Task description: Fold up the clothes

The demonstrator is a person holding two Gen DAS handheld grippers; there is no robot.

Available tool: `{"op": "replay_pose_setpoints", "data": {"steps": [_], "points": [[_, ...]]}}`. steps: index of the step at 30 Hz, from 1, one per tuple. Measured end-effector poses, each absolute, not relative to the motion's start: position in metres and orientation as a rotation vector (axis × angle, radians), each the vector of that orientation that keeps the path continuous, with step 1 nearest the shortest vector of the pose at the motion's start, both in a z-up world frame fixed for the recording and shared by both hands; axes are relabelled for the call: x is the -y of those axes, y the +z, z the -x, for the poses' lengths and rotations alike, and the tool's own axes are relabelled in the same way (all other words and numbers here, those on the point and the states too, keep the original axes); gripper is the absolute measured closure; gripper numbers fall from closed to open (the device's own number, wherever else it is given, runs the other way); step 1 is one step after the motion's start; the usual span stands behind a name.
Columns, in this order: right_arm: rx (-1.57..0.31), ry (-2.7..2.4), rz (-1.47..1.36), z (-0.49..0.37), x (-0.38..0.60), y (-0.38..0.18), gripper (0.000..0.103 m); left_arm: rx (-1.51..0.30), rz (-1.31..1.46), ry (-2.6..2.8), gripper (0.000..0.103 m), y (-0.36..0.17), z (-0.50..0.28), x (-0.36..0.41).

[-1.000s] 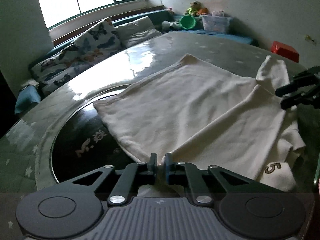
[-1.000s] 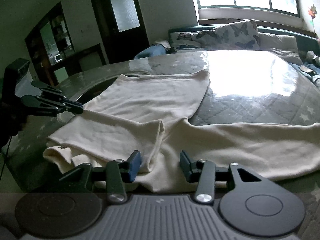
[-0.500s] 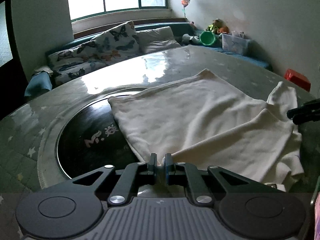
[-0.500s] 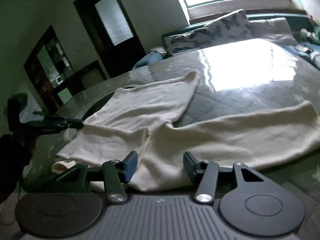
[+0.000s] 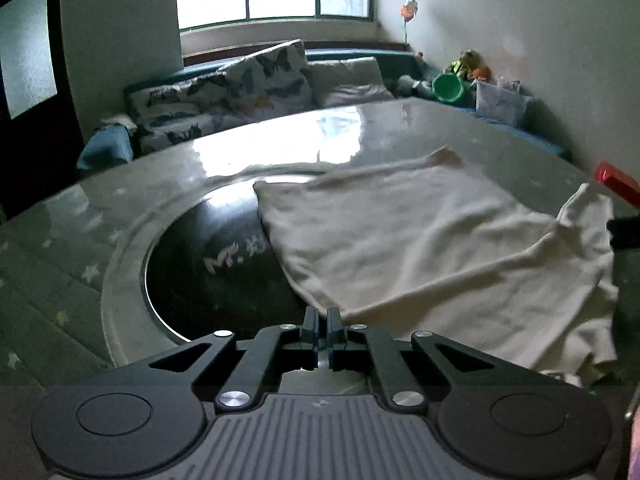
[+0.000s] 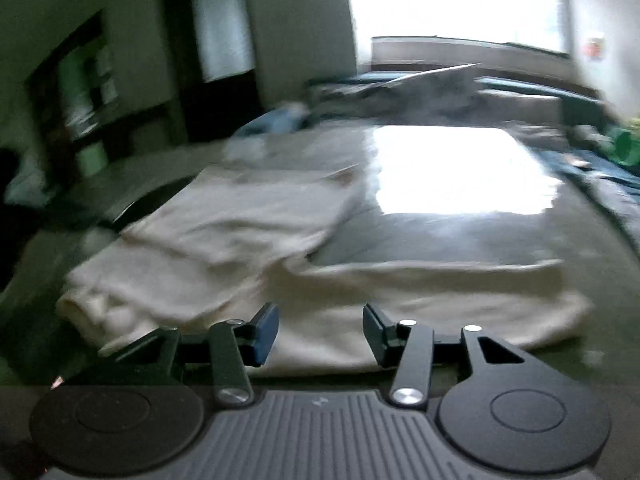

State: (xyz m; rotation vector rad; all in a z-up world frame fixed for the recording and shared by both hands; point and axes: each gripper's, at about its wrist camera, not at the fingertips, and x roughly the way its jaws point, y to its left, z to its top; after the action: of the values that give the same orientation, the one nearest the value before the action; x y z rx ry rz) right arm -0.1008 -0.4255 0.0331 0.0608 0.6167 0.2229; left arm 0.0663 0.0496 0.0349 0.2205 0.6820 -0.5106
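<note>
A cream garment (image 5: 420,248) lies partly folded on the round table (image 5: 100,216), with a bunched sleeve at the right (image 5: 588,216). My left gripper (image 5: 322,316) is shut on the garment's near corner, pinching the cloth edge between its pads. In the blurred right wrist view the same garment (image 6: 248,232) spreads ahead, one long part (image 6: 460,292) running to the right. My right gripper (image 6: 320,320) is open, its fingers just over the cloth's near edge. The right gripper shows as a dark shape at the left wrist view's right edge (image 5: 624,232).
A dark glass turntable (image 5: 208,280) sits in the table's middle, partly under the garment. A sofa with butterfly cushions (image 5: 256,80) stands behind the table. A green bowl (image 5: 448,88), a clear box (image 5: 500,102) and a red box (image 5: 616,184) are at the right.
My left gripper has pulled back and left with the corner still pinched, drawing the cloth along. My right gripper has swung right, staying open; its view is now motion-blurred.
</note>
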Motion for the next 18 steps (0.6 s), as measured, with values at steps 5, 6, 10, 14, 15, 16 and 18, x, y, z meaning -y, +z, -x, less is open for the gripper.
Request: {"op": "replay_pose_setpoints", "data": {"steps": [5,6,10,14,15,16,18], "points": [[-0.615,-0.047,-0.119,0.095,0.483,0.037,0.056,-0.646,-0.229,-0.545,0.083,0.047,-0.049,-0.04],[-0.625,-0.086,-0.12,0.093,0.49,0.036,0.056,-0.643,-0.235,-0.552,0.081,0.048,-0.045,-0.037],[-0.672,-0.165,-0.2,0.085,0.514,0.023,0.056,-0.635,-0.244,-0.588,0.079,0.05,-0.03,-0.025],[-0.675,-0.22,-0.246,0.076,0.521,0.011,0.056,-0.633,-0.237,-0.606,0.076,0.051,-0.018,-0.018],[-0.671,-0.226,-0.261,0.074,0.522,0.009,0.056,-0.635,-0.238,-0.608,0.074,0.051,-0.016,-0.016],[-0.663,-0.234,-0.266,0.073,0.523,0.008,0.058,-0.642,-0.237,-0.608,0.069,0.049,-0.014,-0.015],[-0.651,-0.251,-0.265,0.071,0.522,0.006,0.07,-0.652,-0.224,-0.603,0.068,0.047,-0.011,-0.014]]}}
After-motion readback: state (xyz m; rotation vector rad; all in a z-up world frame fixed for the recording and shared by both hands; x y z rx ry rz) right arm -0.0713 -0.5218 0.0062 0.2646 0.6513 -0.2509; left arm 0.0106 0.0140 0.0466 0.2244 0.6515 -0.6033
